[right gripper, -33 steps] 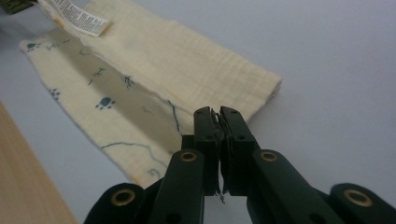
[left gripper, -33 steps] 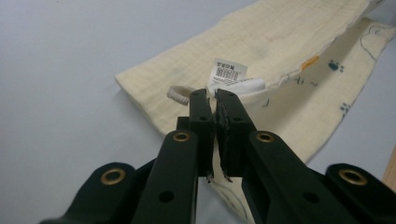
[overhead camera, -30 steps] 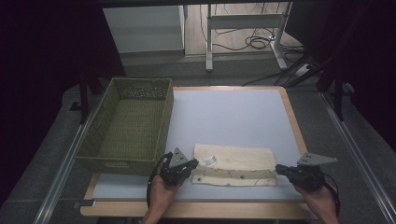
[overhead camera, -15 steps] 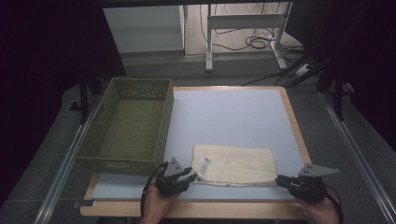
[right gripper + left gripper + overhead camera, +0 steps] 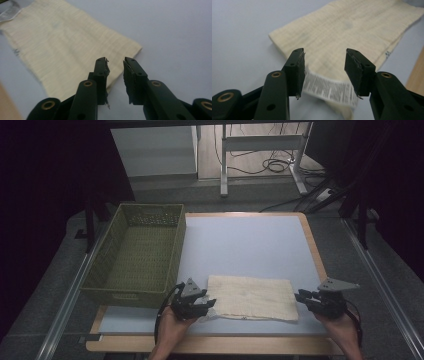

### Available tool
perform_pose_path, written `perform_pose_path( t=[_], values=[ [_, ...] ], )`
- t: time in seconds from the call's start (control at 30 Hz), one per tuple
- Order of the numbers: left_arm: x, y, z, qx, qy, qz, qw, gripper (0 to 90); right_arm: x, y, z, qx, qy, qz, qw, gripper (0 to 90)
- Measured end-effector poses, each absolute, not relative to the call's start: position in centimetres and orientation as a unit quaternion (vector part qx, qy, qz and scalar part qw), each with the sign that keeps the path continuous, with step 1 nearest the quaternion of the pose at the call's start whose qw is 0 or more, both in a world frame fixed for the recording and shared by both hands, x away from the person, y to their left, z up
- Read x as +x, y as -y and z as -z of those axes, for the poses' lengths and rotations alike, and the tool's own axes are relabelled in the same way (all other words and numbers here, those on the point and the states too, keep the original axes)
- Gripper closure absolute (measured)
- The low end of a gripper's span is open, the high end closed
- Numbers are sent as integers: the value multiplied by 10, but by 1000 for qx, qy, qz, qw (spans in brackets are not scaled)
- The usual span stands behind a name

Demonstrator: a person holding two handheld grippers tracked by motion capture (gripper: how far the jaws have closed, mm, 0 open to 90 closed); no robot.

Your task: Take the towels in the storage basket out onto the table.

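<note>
A cream folded cloth (image 5: 252, 297) lies flat on the pale blue tabletop (image 5: 245, 245) near the front edge. My left gripper (image 5: 211, 304) sits at the cloth's left end. In the left gripper view that gripper (image 5: 324, 67) is open just above the cloth (image 5: 352, 30), with the white printed label (image 5: 329, 87) under the gap and neither pad pressing on it. My right gripper (image 5: 299, 296) is at the cloth's right end. In the right gripper view it (image 5: 115, 72) stands narrowly open by the corner of the cloth (image 5: 62, 45). Both pairs of jaws have just been opening.
A green woven basket (image 5: 140, 250) stands along the left side of the table, close to my left gripper. The wooden table rim (image 5: 315, 250) runs down the right. Metal rails flank the table. Desk legs and cables lie on the floor beyond.
Both grippers have let go of the cloth's ends and drawn slightly back toward the person. Their jaws now stand apart. The cloth has settled flat.
</note>
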State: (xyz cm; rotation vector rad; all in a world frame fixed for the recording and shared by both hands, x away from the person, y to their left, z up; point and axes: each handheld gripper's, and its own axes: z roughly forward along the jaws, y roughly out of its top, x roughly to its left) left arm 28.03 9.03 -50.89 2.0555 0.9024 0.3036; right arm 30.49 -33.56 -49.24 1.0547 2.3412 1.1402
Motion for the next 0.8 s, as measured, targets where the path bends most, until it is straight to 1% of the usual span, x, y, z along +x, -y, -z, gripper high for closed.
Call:
perform_pose_path(
  t=[0.03,0.07,0.1,0.13,0.17,0.2,0.3,0.37,0.4,0.43,0.47,0.5,0.53,0.67,0.73,0.8],
  values=[
    [286,-87,508,821,-362,-120,425,509,310,335,492,372,-821,-400,166,726],
    [295,-83,508,820,-365,-123,423,508,324,330,491,378,-817,-402,168,728],
    [295,-83,508,820,-365,-123,423,508,324,330,491,378,-817,-402,168,728],
    [308,-79,508,818,-373,-126,419,508,328,329,492,380,-817,-399,169,727],
    [308,-79,508,818,-373,-126,419,499,328,329,492,380,-817,-399,169,727],
    [313,-78,508,818,-376,-129,416,499,343,323,495,385,-819,-389,174,716],
    [326,-77,511,814,-391,-140,406,469,358,318,503,392,-822,-373,177,648],
    [334,-77,514,812,-399,-144,400,462,364,316,509,397,-825,-358,185,637],
    [337,-77,515,811,-404,-147,397,443,367,316,511,399,-824,-360,179,638],
    [340,-77,516,810,-407,-149,395,436,369,316,514,399,-826,-358,174,650],
    [342,-77,516,808,-410,-150,395,435,370,314,516,399,-830,-352,170,721],
    [344,-78,516,807,-413,-151,395,423,370,313,518,393,-833,-356,159,815],
    [345,-78,516,806,-414,-152,395,415,368,312,519,387,-834,-363,149,862],
    [349,-77,516,805,-415,-160,394,415,368,310,513,372,-849,-337,164,883],
    [352,-77,515,803,-417,-163,394,415,375,310,510,375,-849,-326,177,882],
    [357,-77,516,801,-419,-165,394,410,383,313,508,381,-845,-330,181,882]
  ],
)
